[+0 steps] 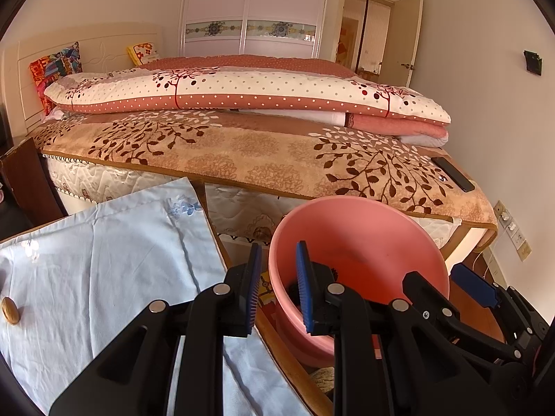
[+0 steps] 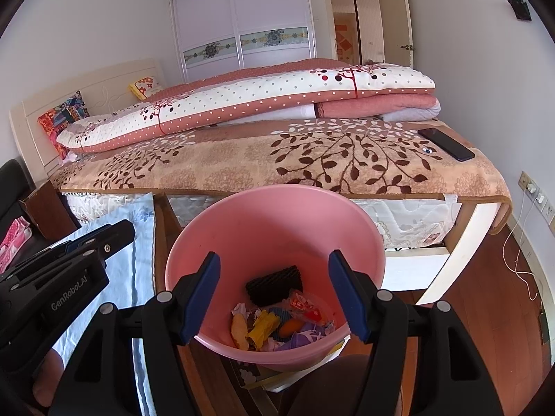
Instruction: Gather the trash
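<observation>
A pink plastic bin (image 2: 274, 228) stands on the floor beside the bed; it also shows in the left wrist view (image 1: 360, 239). Inside lie mixed scraps: a black foam piece (image 2: 274, 284), yellow wrapper (image 2: 265, 324), red packet (image 2: 305, 306), purple and white paper. My right gripper (image 2: 274, 298) is open and empty, held above the bin's mouth. My left gripper (image 1: 279, 287) is open and empty, its right finger over the bin's left rim, its left finger over a light blue cloth (image 1: 104, 263). The right gripper's blue pad (image 1: 475, 284) shows past the bin.
A bed (image 2: 277, 159) with a leaf-patterned blanket and folded quilts fills the back. A black phone (image 2: 445, 144) lies on its right corner. A wooden knob (image 1: 10, 310) rests on the blue cloth. A white cable (image 2: 520, 260) trails on the wooden floor at right.
</observation>
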A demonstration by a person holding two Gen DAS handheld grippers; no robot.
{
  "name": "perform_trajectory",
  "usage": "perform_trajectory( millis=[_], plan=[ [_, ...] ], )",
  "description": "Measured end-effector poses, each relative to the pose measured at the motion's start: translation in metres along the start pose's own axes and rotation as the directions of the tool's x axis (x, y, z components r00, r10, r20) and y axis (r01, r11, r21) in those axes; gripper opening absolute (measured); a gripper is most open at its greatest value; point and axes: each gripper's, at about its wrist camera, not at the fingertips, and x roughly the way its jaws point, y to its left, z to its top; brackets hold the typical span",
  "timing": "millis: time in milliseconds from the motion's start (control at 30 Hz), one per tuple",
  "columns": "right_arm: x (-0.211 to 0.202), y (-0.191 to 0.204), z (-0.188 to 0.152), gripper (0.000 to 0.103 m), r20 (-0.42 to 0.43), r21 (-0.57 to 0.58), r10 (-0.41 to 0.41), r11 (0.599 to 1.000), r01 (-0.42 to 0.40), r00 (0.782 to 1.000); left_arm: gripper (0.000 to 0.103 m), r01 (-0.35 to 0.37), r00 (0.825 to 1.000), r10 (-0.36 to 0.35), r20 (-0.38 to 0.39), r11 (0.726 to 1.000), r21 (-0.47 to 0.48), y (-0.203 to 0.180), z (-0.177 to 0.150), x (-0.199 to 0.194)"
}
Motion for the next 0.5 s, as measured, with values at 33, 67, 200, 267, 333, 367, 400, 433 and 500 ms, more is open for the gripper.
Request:
perform_trajectory(
  millis=[33, 67, 200, 267, 333, 367, 400, 433, 500],
  plan=[
    [-0.0001, 0.0001, 0.0, 0.064, -0.001, 0.0, 0.0, 1.0, 0.0, 1.0, 0.02, 0.0, 1.0, 0.0, 0.0, 1.0, 0.0, 0.0001, 0.0004, 0.0001],
    [0.0, 0.0013, -0.0001, 0.064, 0.0, -0.001, 0.0, 1.0, 0.0, 1.0, 0.02, 0.0, 1.0, 0.0, 0.0, 1.0, -0.001, 0.0002, 0.0007, 0.0001],
    [0.0003, 0.0023, -0.0011, 0.064, -0.001, -0.002, -0.001, 1.0, 0.001, 1.0, 0.02, 0.001, 1.0, -0.001, -0.004, 1.0, 0.0, 0.0016, -0.0012, 0.0001],
    [0.0002, 0.0025, -0.0009, 0.064, 0.0, -0.003, -0.001, 1.0, 0.001, 1.0, 0.02, -0.002, 1.0, 0.002, -0.004, 1.0, 0.002, 0.0027, -0.0022, -0.0001],
    [-0.0002, 0.0022, -0.0007, 0.064, 0.002, -0.001, -0.002, 1.0, 0.002, 1.0, 0.02, 0.001, 1.0, -0.001, -0.004, 1.0, 0.0, 0.0026, -0.0026, -0.0004],
    [0.0002, 0.0026, -0.0007, 0.064, 0.003, -0.002, -0.002, 1.0, 0.002, 1.0, 0.02, 0.0, 1.0, 0.0, -0.002, 1.0, 0.0, 0.0025, -0.0021, -0.0003],
    [0.0008, 0.0031, -0.0015, 0.064, 0.003, -0.003, -0.003, 1.0, 0.003, 1.0, 0.02, -0.002, 1.0, 0.002, -0.002, 1.0, 0.0, 0.0025, -0.0022, -0.0004],
    [0.0012, 0.0033, -0.0018, 0.064, 0.002, -0.003, -0.003, 1.0, 0.003, 1.0, 0.02, -0.003, 1.0, 0.003, -0.001, 1.0, 0.0, 0.0024, -0.0025, -0.0005],
    [0.001, 0.0033, -0.0018, 0.064, 0.0, -0.003, -0.003, 1.0, 0.003, 1.0, 0.02, -0.001, 1.0, 0.001, -0.006, 1.0, -0.001, 0.0023, -0.0023, 0.0007]
  ],
)
